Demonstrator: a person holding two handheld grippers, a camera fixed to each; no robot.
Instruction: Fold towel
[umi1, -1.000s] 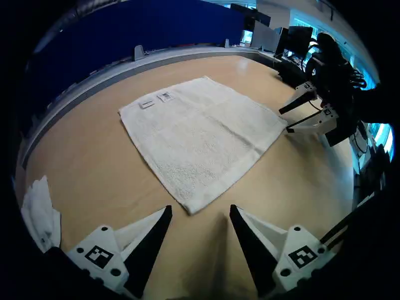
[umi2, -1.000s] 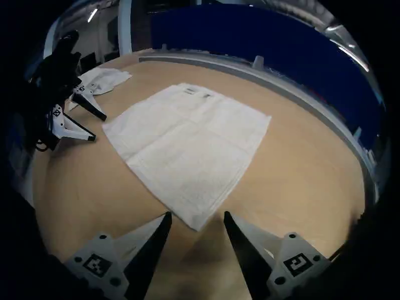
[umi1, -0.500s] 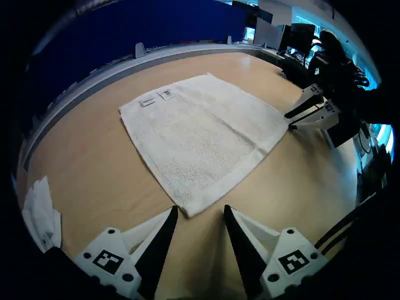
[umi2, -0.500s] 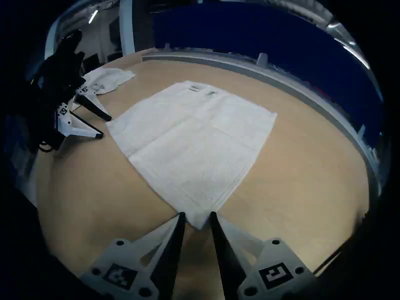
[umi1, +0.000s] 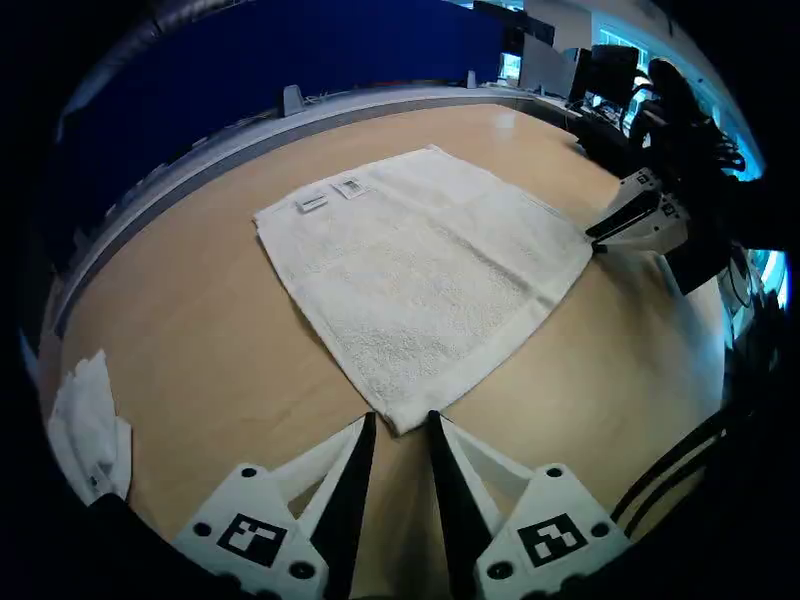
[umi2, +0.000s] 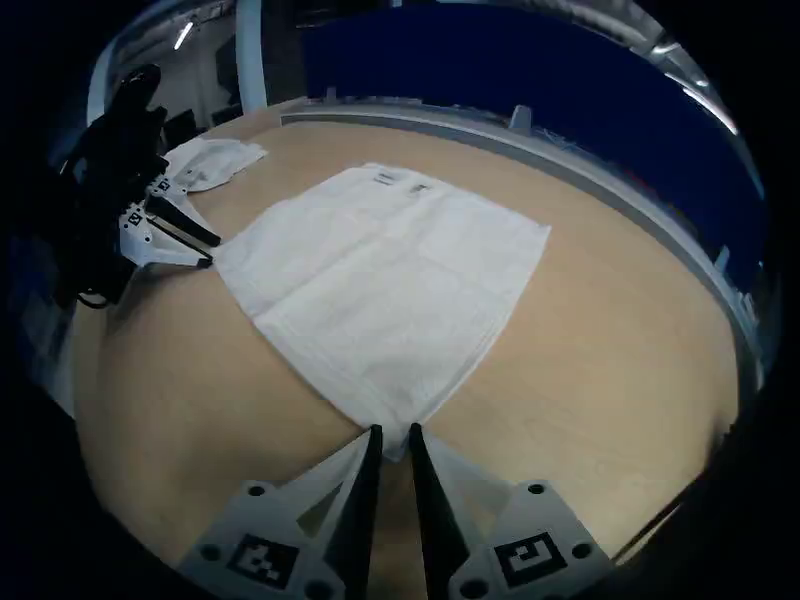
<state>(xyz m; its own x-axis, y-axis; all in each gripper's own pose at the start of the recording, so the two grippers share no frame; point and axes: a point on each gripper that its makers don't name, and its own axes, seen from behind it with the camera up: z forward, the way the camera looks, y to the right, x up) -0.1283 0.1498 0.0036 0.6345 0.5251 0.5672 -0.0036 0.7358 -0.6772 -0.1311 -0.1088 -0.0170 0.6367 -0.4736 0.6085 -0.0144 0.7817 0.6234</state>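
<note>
The towel (umi1: 420, 270) lies flat on the counter (umi1: 200, 330). The left gripper (umi1: 399, 425) has narrow fingers (umi1: 350, 480) flanking the towel's near corner, with a slit of gap on either side. The right gripper (umi2: 392, 438) pinches another corner between fingers that are nearly together. The right gripper view takes in a second cloth (umi2: 215, 160) whole, while the left gripper view cuts it off at the edge.

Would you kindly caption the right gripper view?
Right tool straddles the near corner of a flat white towel.
</note>
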